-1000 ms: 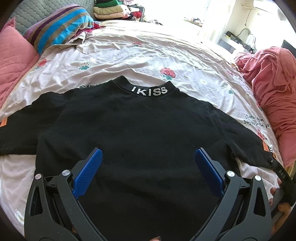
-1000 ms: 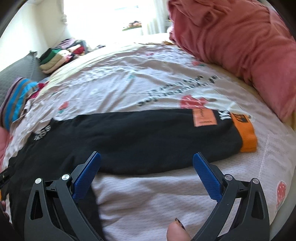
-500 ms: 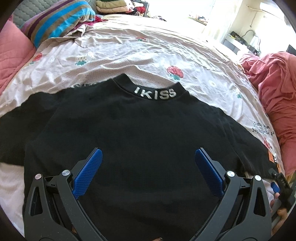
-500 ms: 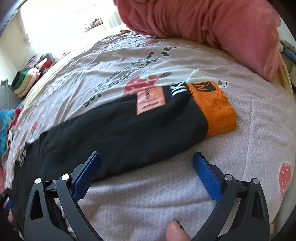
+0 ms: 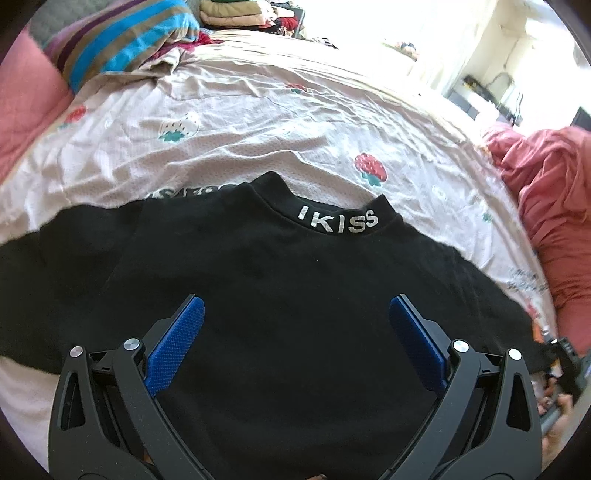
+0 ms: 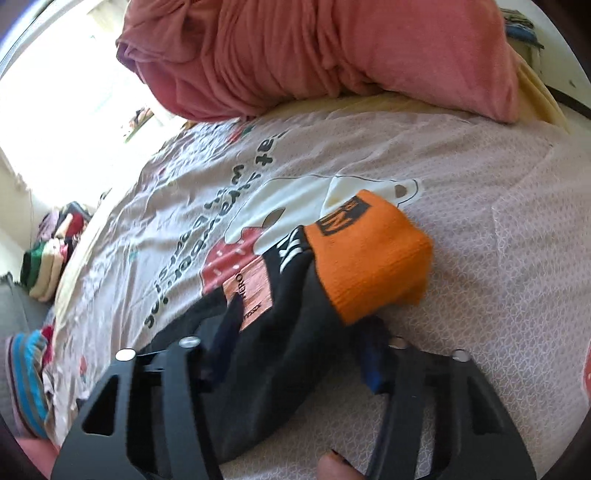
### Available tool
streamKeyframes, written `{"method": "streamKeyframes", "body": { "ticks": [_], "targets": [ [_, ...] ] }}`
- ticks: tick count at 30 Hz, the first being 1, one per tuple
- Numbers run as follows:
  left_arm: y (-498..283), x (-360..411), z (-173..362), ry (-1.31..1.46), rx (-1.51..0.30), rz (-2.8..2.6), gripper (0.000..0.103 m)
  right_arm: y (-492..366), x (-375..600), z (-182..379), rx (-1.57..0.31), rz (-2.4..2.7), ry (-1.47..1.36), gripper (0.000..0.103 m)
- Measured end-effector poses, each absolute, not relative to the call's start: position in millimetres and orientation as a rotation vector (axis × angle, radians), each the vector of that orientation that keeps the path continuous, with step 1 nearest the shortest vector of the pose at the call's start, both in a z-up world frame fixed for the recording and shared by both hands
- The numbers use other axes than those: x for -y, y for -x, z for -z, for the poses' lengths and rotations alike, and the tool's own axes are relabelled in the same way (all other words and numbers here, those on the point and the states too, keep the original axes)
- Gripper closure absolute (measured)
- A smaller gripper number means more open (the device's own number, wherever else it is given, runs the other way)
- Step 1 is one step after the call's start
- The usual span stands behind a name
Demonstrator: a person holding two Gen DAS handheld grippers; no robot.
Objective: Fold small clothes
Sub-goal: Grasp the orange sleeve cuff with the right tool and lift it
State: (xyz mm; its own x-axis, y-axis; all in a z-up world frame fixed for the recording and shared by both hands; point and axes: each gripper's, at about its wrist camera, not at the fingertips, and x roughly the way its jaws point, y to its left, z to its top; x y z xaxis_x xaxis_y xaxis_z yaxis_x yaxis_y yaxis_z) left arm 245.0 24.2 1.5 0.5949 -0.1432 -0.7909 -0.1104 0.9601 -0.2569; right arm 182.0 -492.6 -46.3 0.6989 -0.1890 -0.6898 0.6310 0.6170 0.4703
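Observation:
A black sweatshirt (image 5: 295, 295) with "IKISS" on its collar (image 5: 338, 221) lies flat on the bed, sleeves spread to both sides. My left gripper (image 5: 297, 332) is open and empty, hovering over the shirt's chest. In the right wrist view the shirt's right sleeve (image 6: 280, 332) ends in an orange cuff (image 6: 369, 254). My right gripper (image 6: 299, 350) has narrowed around this sleeve just behind the cuff, with a blurred blue pad on each side of the cloth. Whether the pads pinch the cloth is unclear. The right gripper also shows at the right edge of the left wrist view (image 5: 565, 362).
The bed sheet (image 5: 258, 129) is pale with strawberry prints. A red blanket (image 6: 332, 48) is heaped by the sleeve's end. A striped pillow (image 5: 122, 40) and a pink pillow (image 5: 22, 103) lie at the far left. Folded clothes (image 5: 243, 11) are stacked beyond the bed.
My right gripper moved along the sleeve to the orange cuff, dropped onto it and narrowed its jaws from wide open. My left gripper drifted slightly forward over the shirt, still open.

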Motion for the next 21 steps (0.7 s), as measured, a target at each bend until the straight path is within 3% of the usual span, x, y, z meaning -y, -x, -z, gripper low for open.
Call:
{"method": "streamKeyframes", "body": {
  "ticks": [2,5,21],
  "targets": [
    [-239,-35,2,0.327,-0.932,0.017,0.009,-182,493,44,-0.624,0.497,-0.762,0.076],
    [-234,-49,6,0.374,-0.939,-0.006,0.009,-181,487,33,-0.587,0.441,-0.734,0.084],
    [-219,-80,0,0.554,-0.916,0.123,0.009,-204,354,-57,-0.474,0.102,-0.422,0.085]
  ]
}}
